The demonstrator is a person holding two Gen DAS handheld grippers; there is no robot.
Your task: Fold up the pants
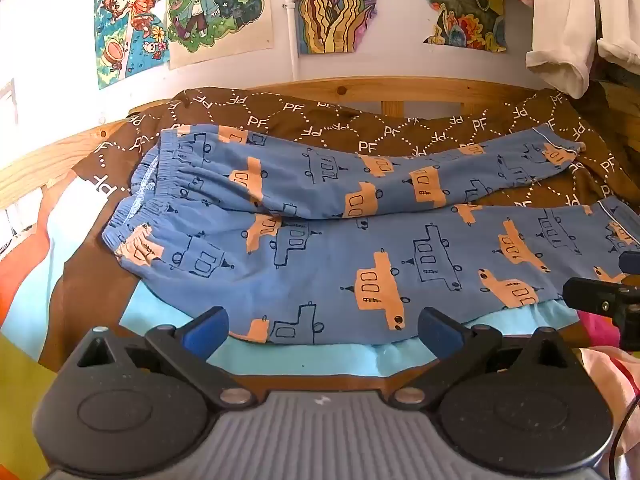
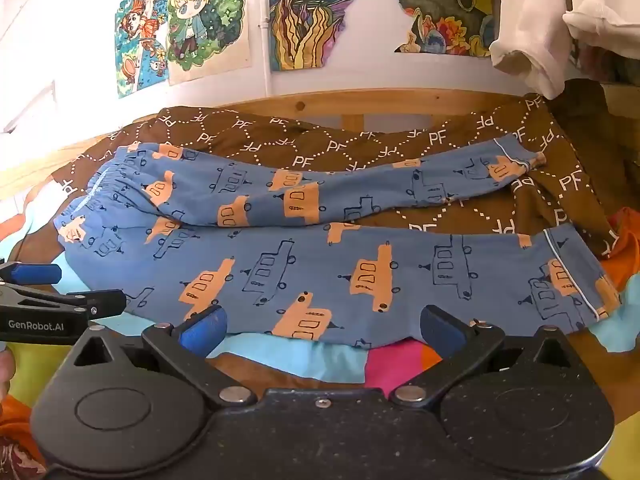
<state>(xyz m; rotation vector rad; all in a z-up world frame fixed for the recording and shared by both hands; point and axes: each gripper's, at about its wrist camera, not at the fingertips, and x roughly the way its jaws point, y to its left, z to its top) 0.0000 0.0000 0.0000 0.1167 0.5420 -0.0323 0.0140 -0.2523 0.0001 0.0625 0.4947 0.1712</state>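
Both grippers gape wide and empty: left gripper (image 1: 322,330) and right gripper (image 2: 323,328) at lower centre. Just above them, the pants (image 1: 360,236) lie flat on the bed (image 1: 312,360), long axis left-right, waistband left.

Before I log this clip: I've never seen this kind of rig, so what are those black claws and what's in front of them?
No robot here: a person holds a two-finger gripper in each hand, each with a camera looking along its fingers. One picture is from the left gripper, the other from the right gripper. Both are open and hold nothing. Ahead, blue pants with an orange vehicle print lie spread flat, waistband to the left, on a brown blanket. Neither gripper grips them yet.
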